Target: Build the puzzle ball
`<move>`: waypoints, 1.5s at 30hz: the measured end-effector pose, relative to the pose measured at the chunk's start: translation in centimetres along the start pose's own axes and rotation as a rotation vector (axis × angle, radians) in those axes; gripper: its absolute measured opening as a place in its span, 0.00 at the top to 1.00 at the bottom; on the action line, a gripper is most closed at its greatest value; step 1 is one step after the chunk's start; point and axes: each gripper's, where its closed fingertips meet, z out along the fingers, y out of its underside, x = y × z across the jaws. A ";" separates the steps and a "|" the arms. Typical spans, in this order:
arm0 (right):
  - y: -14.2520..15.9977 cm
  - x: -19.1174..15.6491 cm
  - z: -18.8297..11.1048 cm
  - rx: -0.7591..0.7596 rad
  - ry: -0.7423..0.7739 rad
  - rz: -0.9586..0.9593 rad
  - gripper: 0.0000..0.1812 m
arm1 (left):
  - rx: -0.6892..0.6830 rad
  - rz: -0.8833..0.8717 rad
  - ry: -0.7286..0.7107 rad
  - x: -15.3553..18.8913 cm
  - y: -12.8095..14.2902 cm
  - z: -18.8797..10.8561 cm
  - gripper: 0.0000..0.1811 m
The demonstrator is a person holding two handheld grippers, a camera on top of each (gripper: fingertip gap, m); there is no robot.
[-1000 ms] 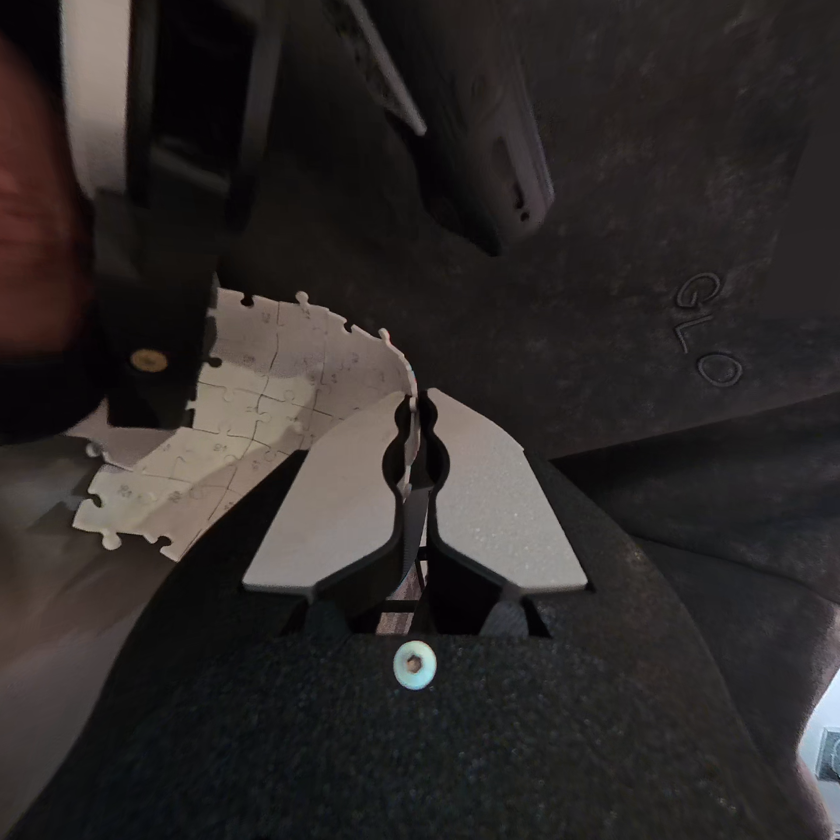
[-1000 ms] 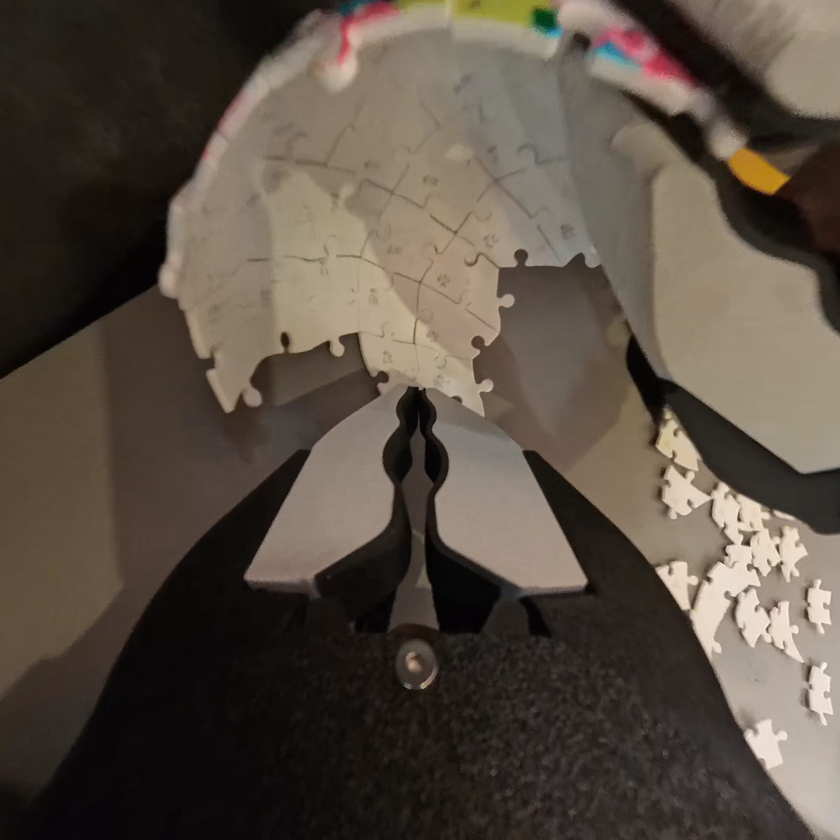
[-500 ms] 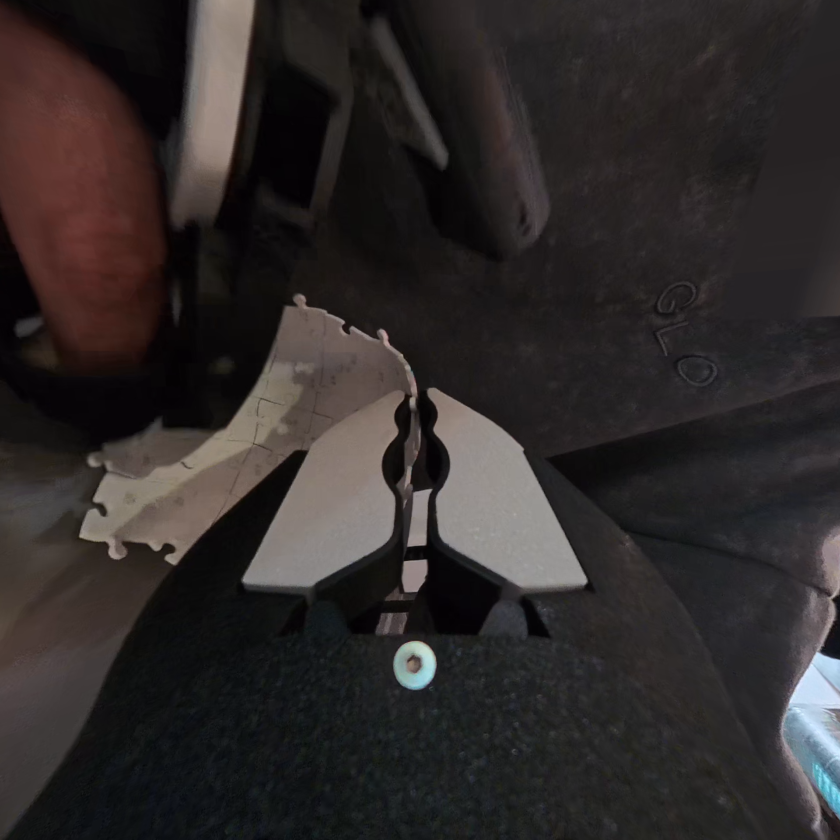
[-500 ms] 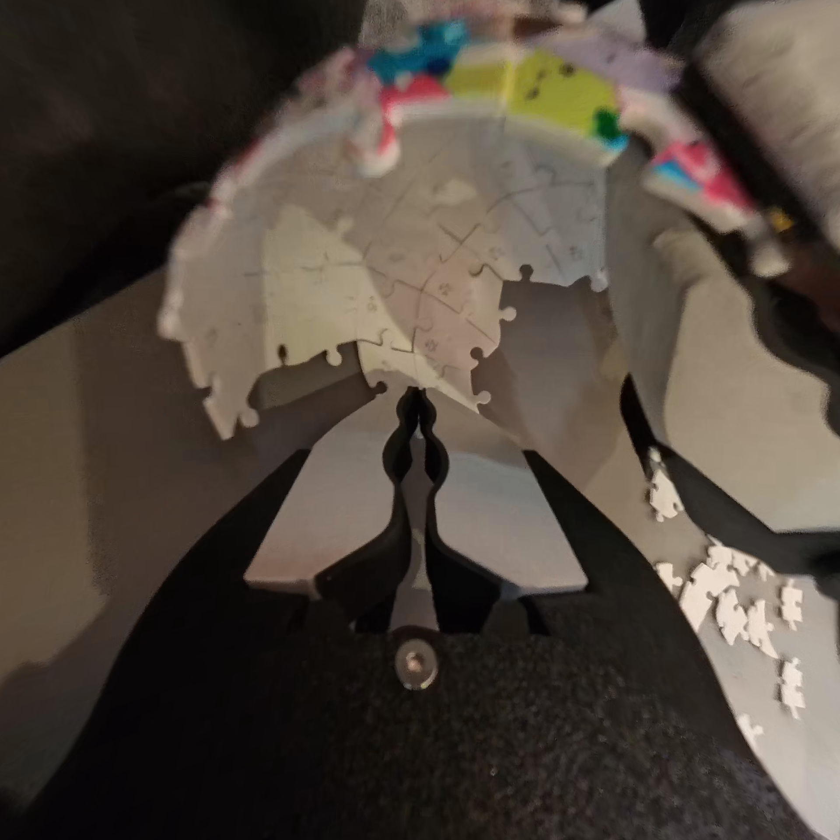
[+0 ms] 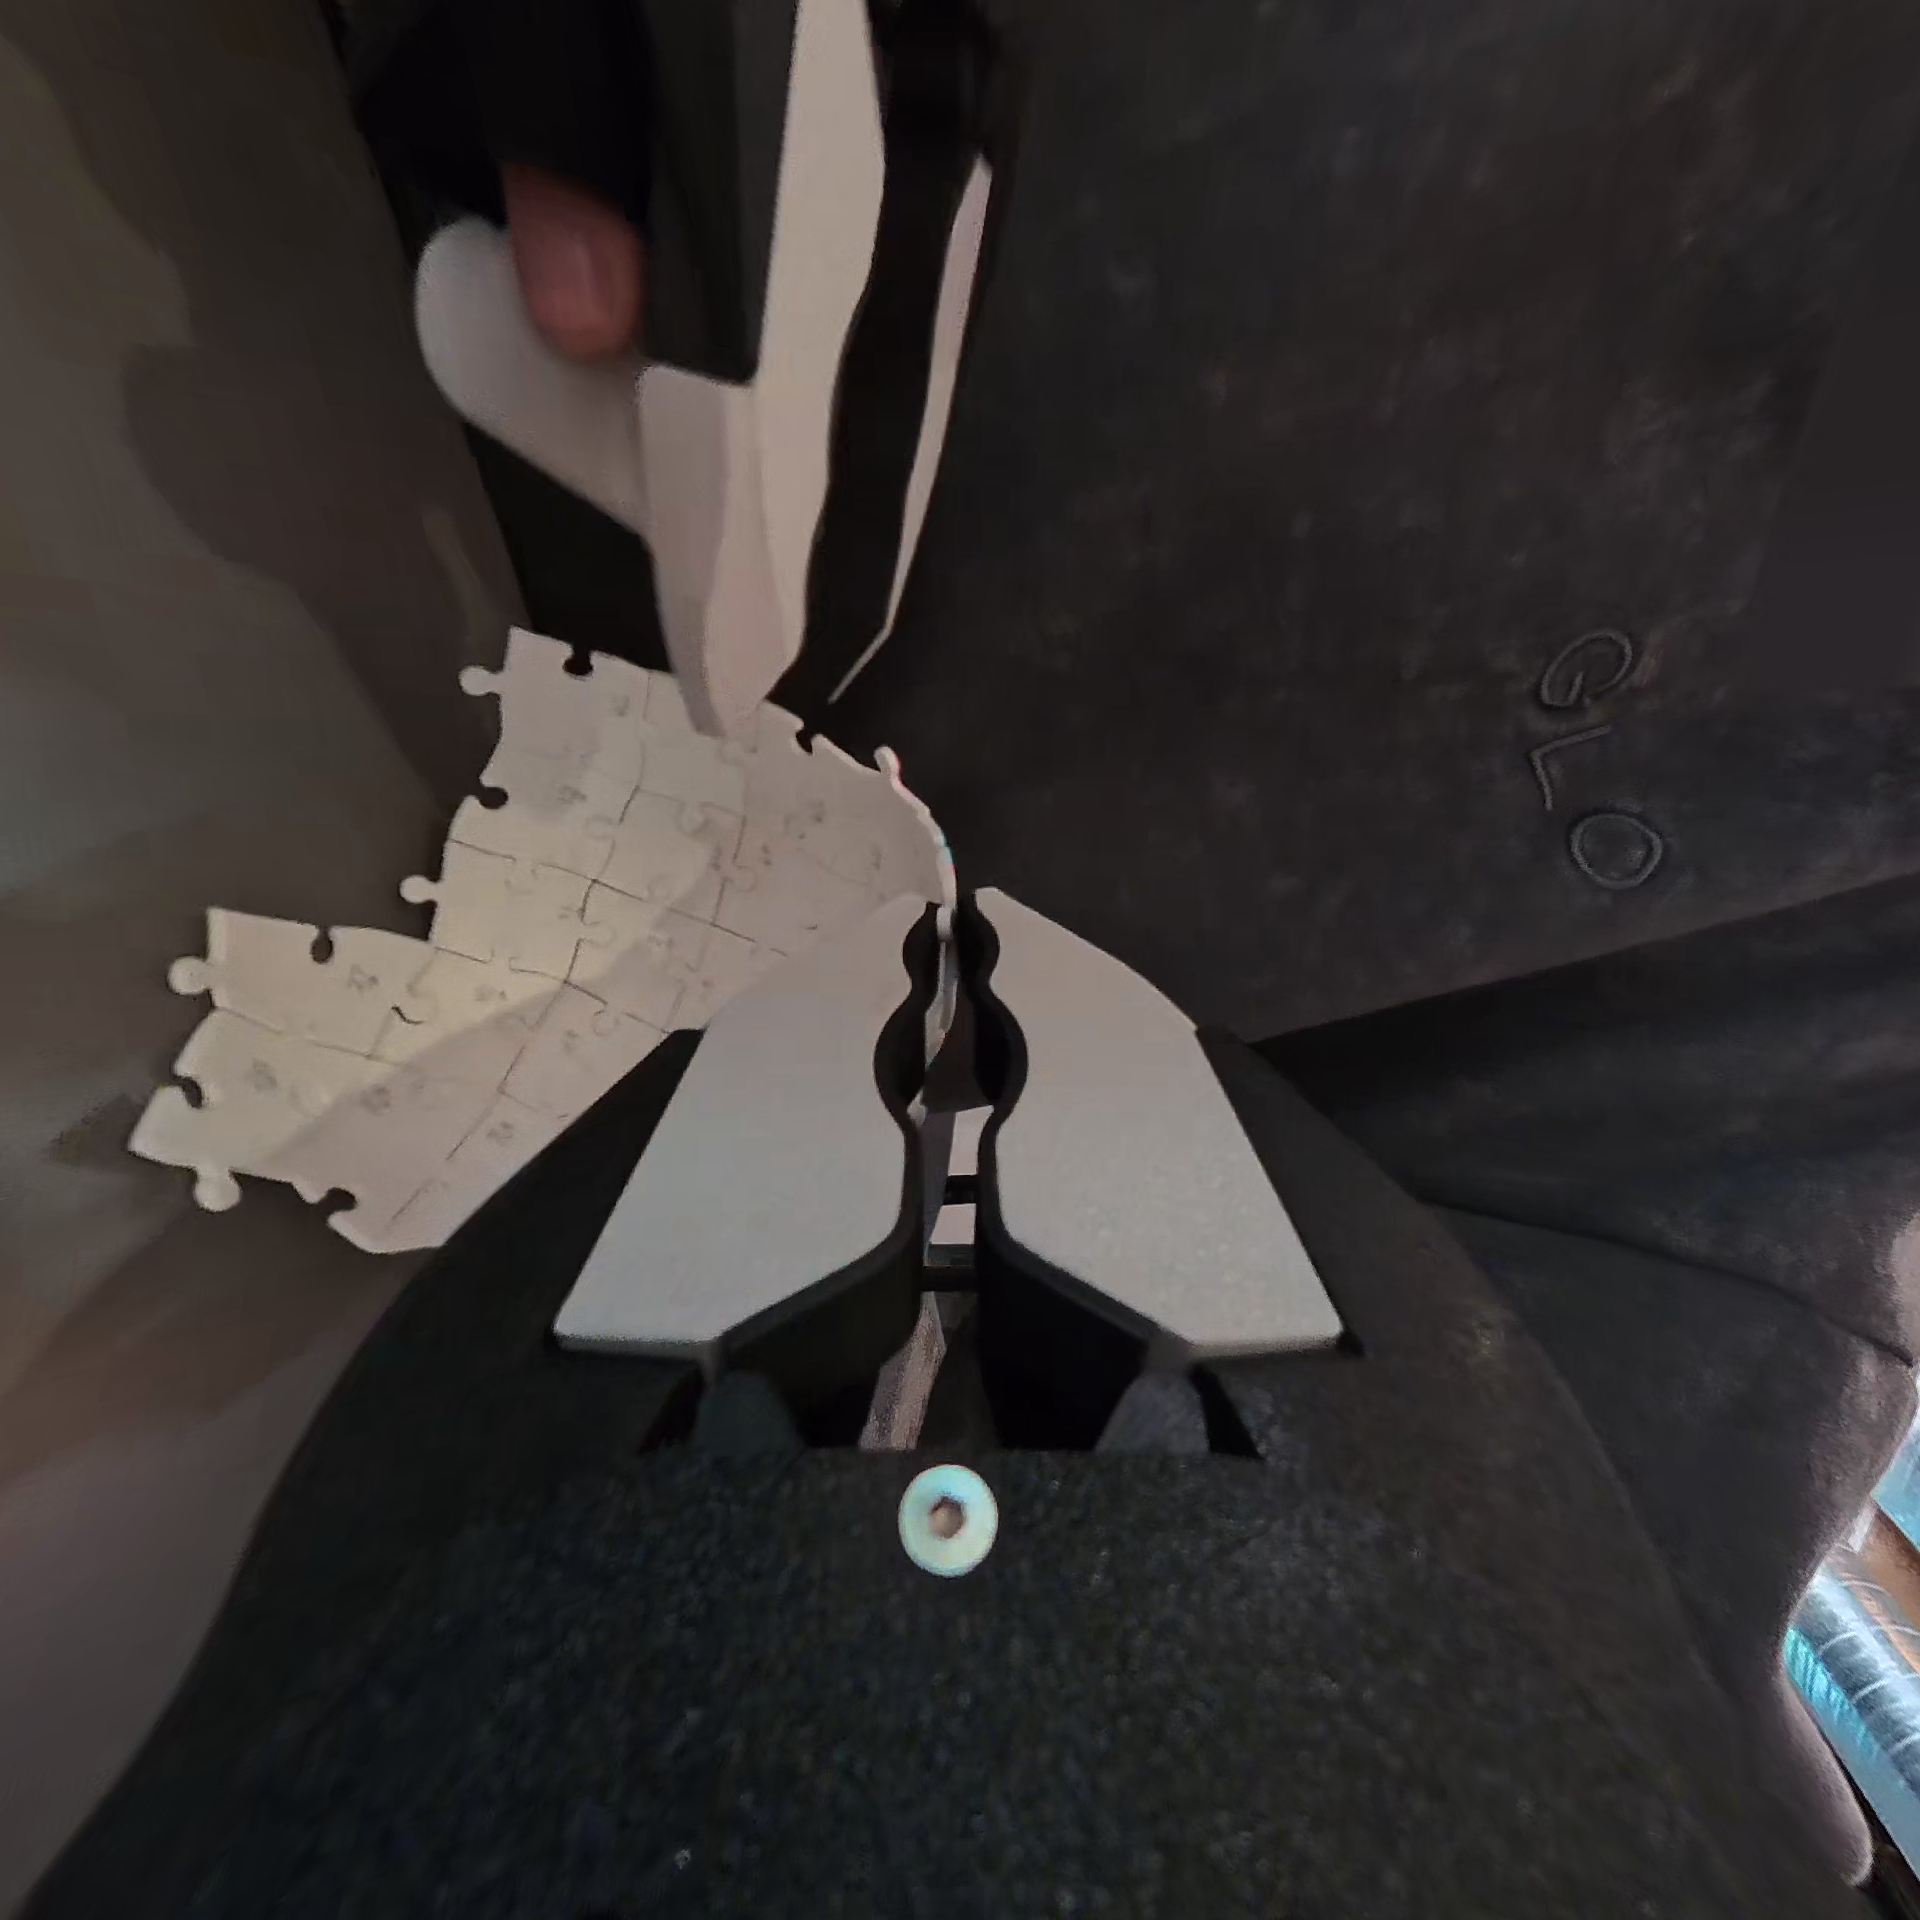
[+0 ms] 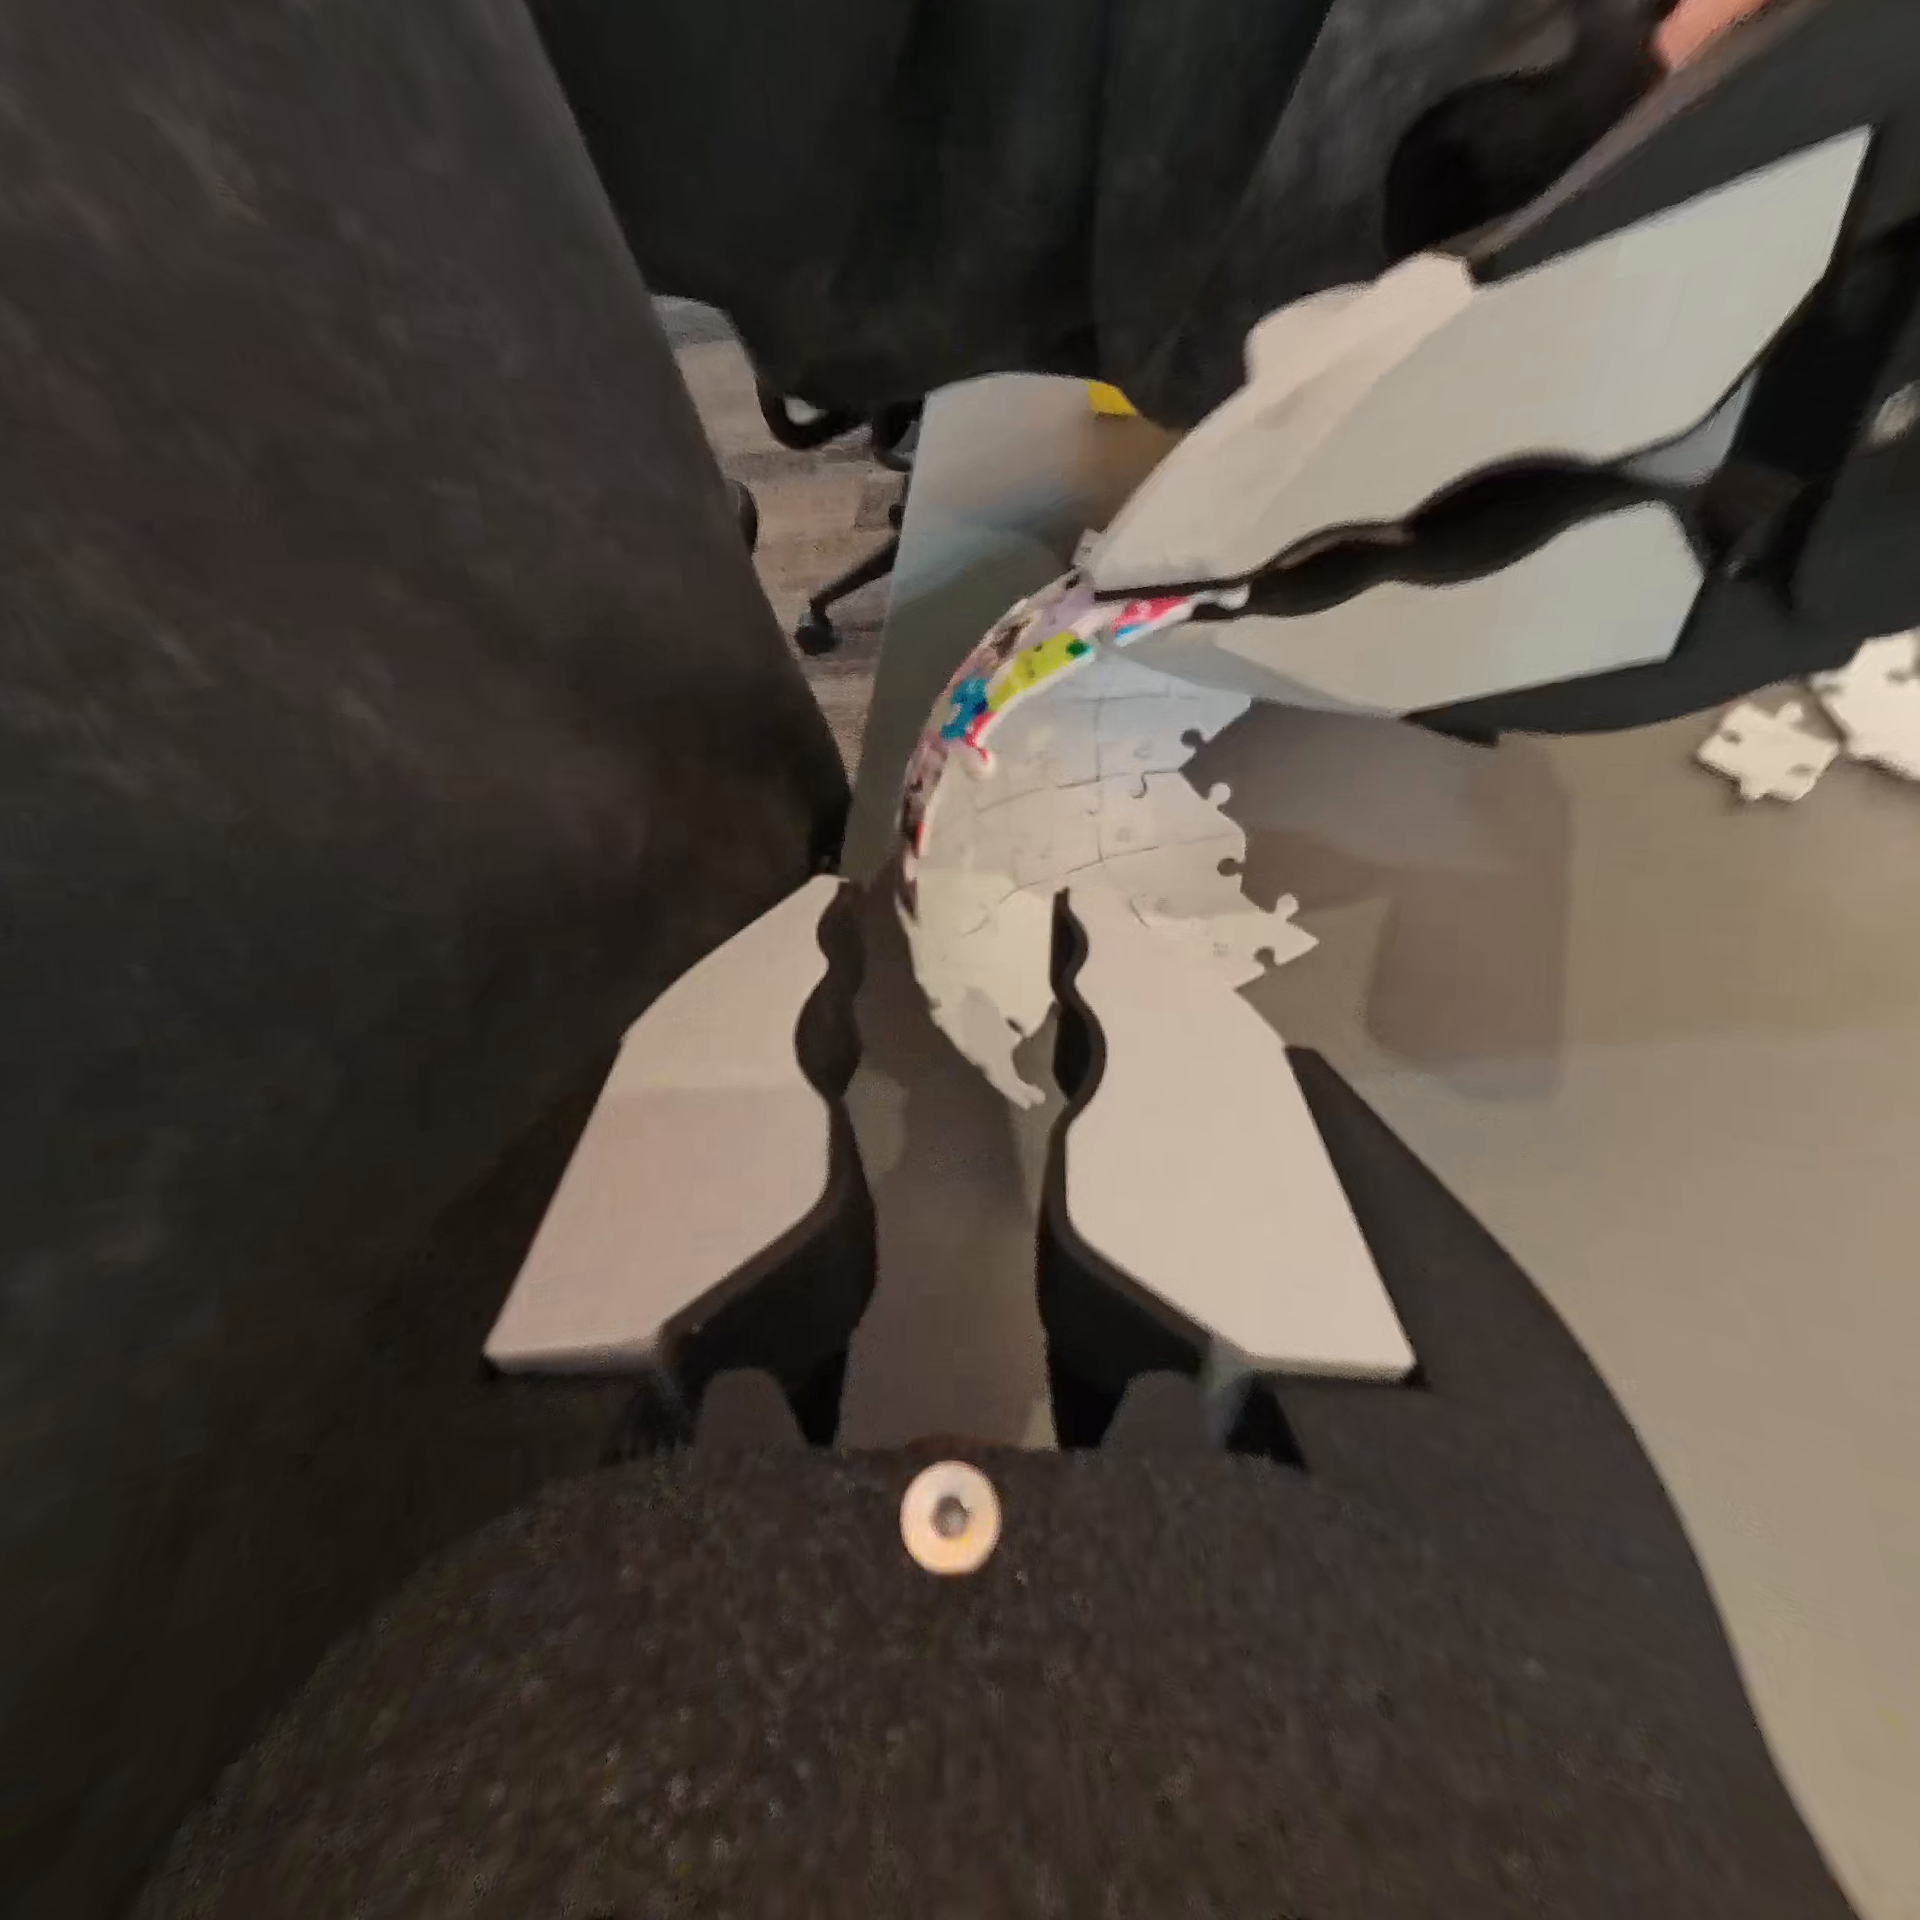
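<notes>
left tool (image 5: 951, 914) clamped on rim of curved white-backed, colour-printed puzzle ball shell (image 6: 1049, 821), holding it above grey surface (image 6: 1558, 1039). right tool (image 6: 951, 914) jaws apart, straddling lower edge, likely regripping. loose white pieces (image 6: 1766, 743) nearby.

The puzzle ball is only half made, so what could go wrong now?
The curved shell hangs from one edge only, pinched in the left hand-held gripper; the joined pieces might bend apart or slip out. The right hand-held gripper is open around the lower edge, and closing on it could pop pieces loose. Loose pieces lie on the table.
</notes>
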 end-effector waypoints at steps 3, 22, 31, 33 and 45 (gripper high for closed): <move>0.5 -0.7 1.1 -0.014 -0.005 0.047 0.81 | 0.006 0.000 -0.032 -0.1 -0.5 0.2 0.99; 2.1 -1.1 2.4 -0.214 0.047 -0.261 0.99 | 0.195 0.171 -0.327 1.9 -2.7 -1.2 0.94; 2.0 -0.8 2.2 -0.225 0.034 -0.254 0.98 | 0.831 0.201 -0.755 0.1 -2.2 -9.5 0.87; 2.1 -0.9 2.1 -0.240 0.023 -0.266 0.99 | 0.974 0.164 -0.761 -1.4 -1.0 -9.9 0.87; 3.6 -1.4 1.2 -0.422 -0.124 -0.385 0.99 | 0.836 -0.009 -0.840 -9.2 -0.6 -8.1 0.84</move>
